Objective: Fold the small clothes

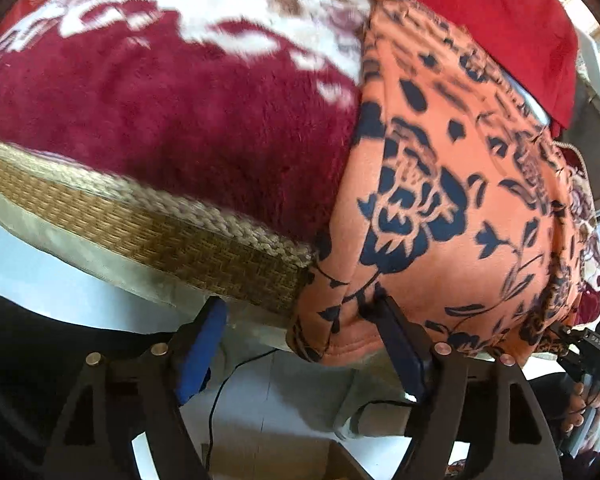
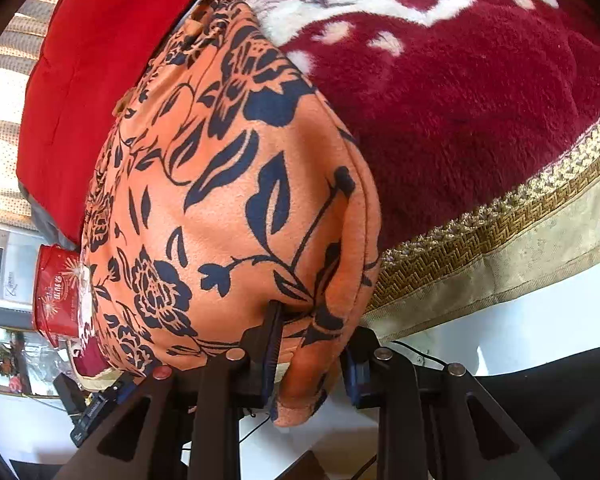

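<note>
An orange garment (image 1: 452,200) with a dark blue flower print lies on a maroon and white plush blanket (image 1: 160,112), its near edge hanging over the bed's side. In the left wrist view my left gripper (image 1: 298,304) is open around the garment's near left corner. Its right finger (image 1: 396,336) touches the cloth, and its blue-padded left finger (image 1: 204,344) stands apart from it. In the right wrist view the right gripper (image 2: 316,324) is shut on the garment (image 2: 228,208) at its near right corner, with a fold of cloth hanging down between the pads.
A red cushion (image 2: 84,80) lies beyond the garment. The blanket's woven gold border (image 1: 140,232) runs along the bed edge above a white floor with a black cable (image 1: 228,384). A red tin (image 2: 56,288) stands at the left. A person's fingers (image 1: 580,404) hold the other gripper's handle.
</note>
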Motion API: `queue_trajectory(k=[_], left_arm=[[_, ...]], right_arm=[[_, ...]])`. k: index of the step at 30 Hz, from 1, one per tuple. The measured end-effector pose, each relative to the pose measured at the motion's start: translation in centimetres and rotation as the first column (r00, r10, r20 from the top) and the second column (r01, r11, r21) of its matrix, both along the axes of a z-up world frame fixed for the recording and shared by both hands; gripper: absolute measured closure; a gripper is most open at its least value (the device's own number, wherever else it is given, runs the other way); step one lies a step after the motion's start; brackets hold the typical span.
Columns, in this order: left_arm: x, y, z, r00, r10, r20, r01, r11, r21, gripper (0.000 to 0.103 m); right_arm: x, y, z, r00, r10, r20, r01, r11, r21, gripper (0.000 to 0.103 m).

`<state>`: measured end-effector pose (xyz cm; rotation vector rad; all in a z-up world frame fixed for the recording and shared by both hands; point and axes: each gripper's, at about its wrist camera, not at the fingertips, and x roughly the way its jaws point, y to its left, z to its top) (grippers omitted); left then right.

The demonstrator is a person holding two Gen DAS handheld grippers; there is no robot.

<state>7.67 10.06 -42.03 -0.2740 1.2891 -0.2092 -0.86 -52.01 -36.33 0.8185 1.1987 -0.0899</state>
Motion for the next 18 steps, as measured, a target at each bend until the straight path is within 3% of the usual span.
queue_trajectory(k=[3, 4, 5, 7, 13, 18], left_arm=[[0.7, -1.0, -1.5, 0.999, -0.041, -0.022, 0.040, 0.999, -0.012, 0.028], [1.0, -1.0, -1.7, 0.999, -0.043, -0.018, 0.042, 0.998, -0.038, 0.046], [1.1, -0.9, -2.0, 0.998, -0.051, -0.026, 0.048, 0.994, -0.101, 0.072], [1.3, -0.9, -2.0, 0.998, -0.064, -0.027, 0.059, 0.988, -0.140, 0.087], [-0.2, -1.5, 1.1, 0.985, -0.149, 0.083, 0.161, 0.971, -0.174, 0.093], [-0.6, -0.5, 5.7, 0.965, -0.186, 0.184, 0.228, 0.944, -0.240, 0.093]], right_arm=[[0.0, -0.3, 0.0, 1.000, 0.005, 0.008, -0.005, 1.000, -0.003, 0.073], [-0.1, -0.3, 0.0, 1.000, 0.006, 0.011, -0.006, 1.000, -0.001, 0.075], [-0.2, -0.1, 0.1, 1.000, 0.008, 0.013, -0.008, 1.000, -0.002, 0.076], [-0.3, 0.3, 0.5, 1.000, 0.019, 0.022, -0.019, 1.000, -0.017, 0.086], [-1.9, 1.7, 4.1, 0.990, 0.101, 0.094, -0.099, 0.995, -0.024, 0.092], [-3.1, 0.9, 9.1, 0.963, 0.107, 0.247, -0.121, 0.992, 0.039, 0.093]])
